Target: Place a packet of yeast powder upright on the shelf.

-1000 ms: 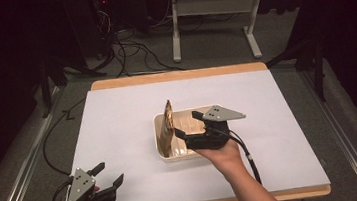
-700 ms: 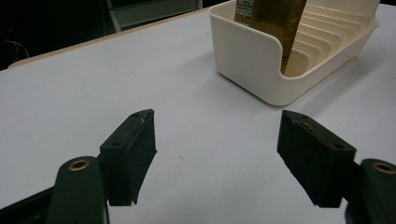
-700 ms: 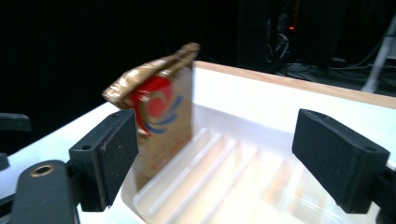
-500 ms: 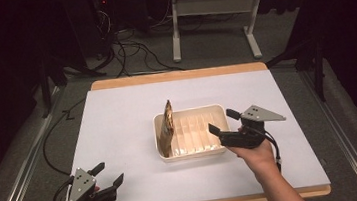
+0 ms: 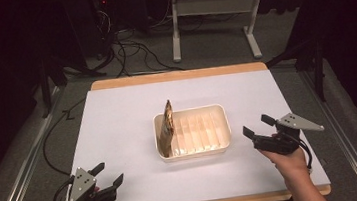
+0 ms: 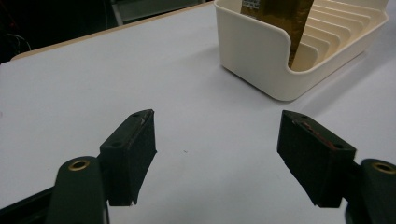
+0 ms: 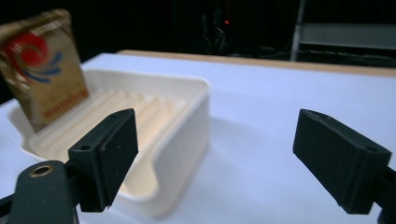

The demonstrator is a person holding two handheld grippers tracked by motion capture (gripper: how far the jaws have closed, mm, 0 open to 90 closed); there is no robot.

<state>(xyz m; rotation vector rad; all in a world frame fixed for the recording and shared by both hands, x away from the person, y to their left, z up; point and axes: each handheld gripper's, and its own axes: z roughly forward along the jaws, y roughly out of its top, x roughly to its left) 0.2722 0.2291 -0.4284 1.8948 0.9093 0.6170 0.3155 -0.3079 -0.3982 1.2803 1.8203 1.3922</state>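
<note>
High view — gold packet (image 5: 169, 127) upright in tray (image 5: 224, 145), between both wide-spread, empty tools.

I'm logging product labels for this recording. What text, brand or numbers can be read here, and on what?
Nothing is readable.
Gold packet standing in the cream tray: a red and blue swirl logo above a line of red lettering, too blurred to read.
The same packet in the left gripper view: a pale printed patch at its top, too small to read.

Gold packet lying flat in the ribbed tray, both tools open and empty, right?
Not flat. The gold packet stands upright on edge at the left end of the ribbed tray, as the high view shows. Both the left tool and right tool are open and empty.
</note>
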